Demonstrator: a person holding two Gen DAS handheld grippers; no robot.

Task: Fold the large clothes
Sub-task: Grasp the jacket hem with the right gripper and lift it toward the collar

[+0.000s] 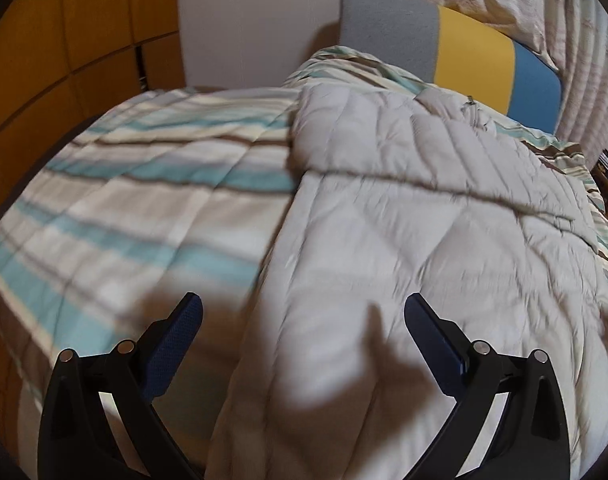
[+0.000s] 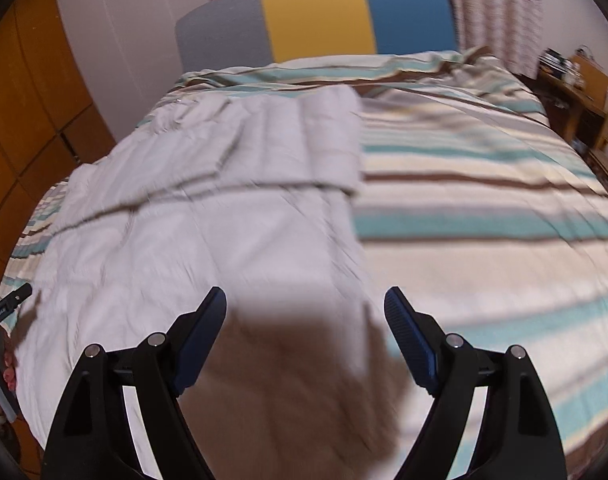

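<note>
A pale grey quilted puffer jacket lies flat on a striped bed, its top part folded over with a zipper pull near the collar. It also shows in the right wrist view, filling the left half. My left gripper is open and empty, hovering above the jacket's near left edge. My right gripper is open and empty, hovering above the jacket's near right edge. The left gripper's tip shows at the far left of the right wrist view.
The striped teal, cream and brown bedspread covers the bed. A grey, yellow and blue headboard stands at the far end. Wooden cabinets are on the left, a cluttered wooden desk on the right, curtains behind.
</note>
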